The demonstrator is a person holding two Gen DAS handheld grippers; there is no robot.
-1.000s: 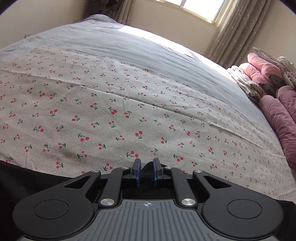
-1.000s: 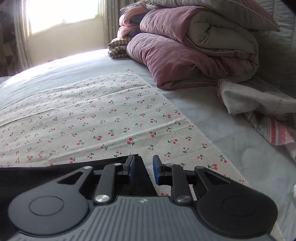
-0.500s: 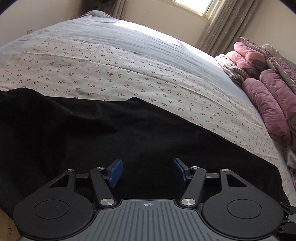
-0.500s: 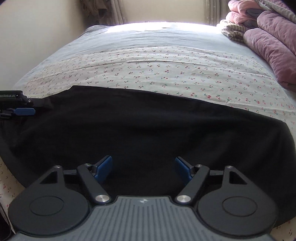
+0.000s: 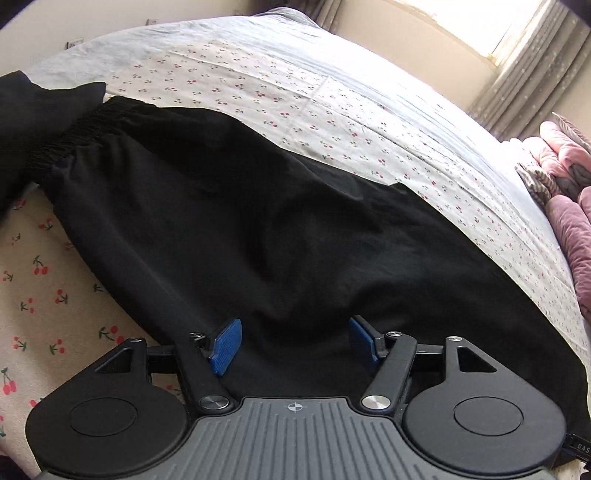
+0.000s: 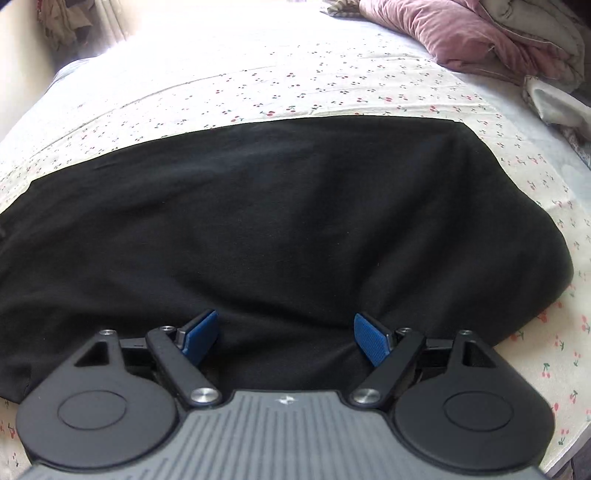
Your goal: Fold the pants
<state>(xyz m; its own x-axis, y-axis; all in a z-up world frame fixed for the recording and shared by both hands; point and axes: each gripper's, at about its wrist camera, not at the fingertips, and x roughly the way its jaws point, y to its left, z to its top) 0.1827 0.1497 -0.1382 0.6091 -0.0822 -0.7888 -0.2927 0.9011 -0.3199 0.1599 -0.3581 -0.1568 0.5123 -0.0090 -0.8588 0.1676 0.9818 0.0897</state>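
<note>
A second ago both sets of fingers were pinched nearly shut at the far edge of the black, soft-cloth pants (image 5: 288, 236), with mostly cherry-print sheet ahead of them. Now both have just been opening and have drawn back across the garment, so the black cloth fills each view.

The left gripper (image 5: 293, 341) stands with its blue-padded fingers (image 5: 223, 345) wide apart, holding nothing; the pants lie flat beneath and ahead of it, the gathered elastic waistband (image 5: 79, 129) off to its upper left. The right gripper (image 6: 286, 338) is likewise spread and empty, over the leg end of the pants (image 6: 295, 221), whose rounded end sits to the right.

The pants rest spread out on the cream cherry-print sheet (image 6: 258, 85) covering the bed, well apart from the piled pink quilt (image 6: 461, 33). Judging by the straight far edge and doubled look, one lengthwise fold seems placed and released; a crosswise fold probably comes next.
</note>
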